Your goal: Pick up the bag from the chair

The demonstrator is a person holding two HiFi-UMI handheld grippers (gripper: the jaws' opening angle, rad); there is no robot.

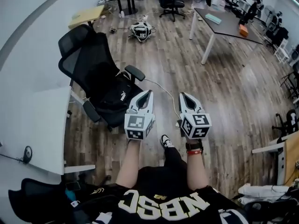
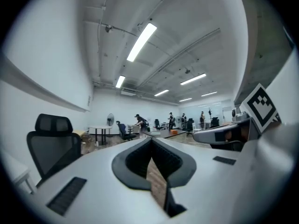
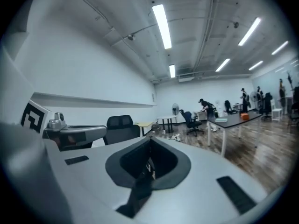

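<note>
While the black bag (image 1: pixel 116 96) sits untouched on the office chair (image 1: pixel 84 55) seat, the left gripper (image 1: pixel 148 94) and right gripper (image 1: pixel 183 96) hover just beside it, jaws pressed together and empty. The whole pickup lies ahead.

The left forearm (image 1: pixel 127 166) and right forearm (image 1: pixel 197 169) reach forward side by side. The left hand-held gripper (image 1: pixel 148 94) points about level, jaws together, empty. Just right of it, the right hand-held gripper (image 1: pixel 183 96) tips slightly down, jaws likewise together, empty.
</note>
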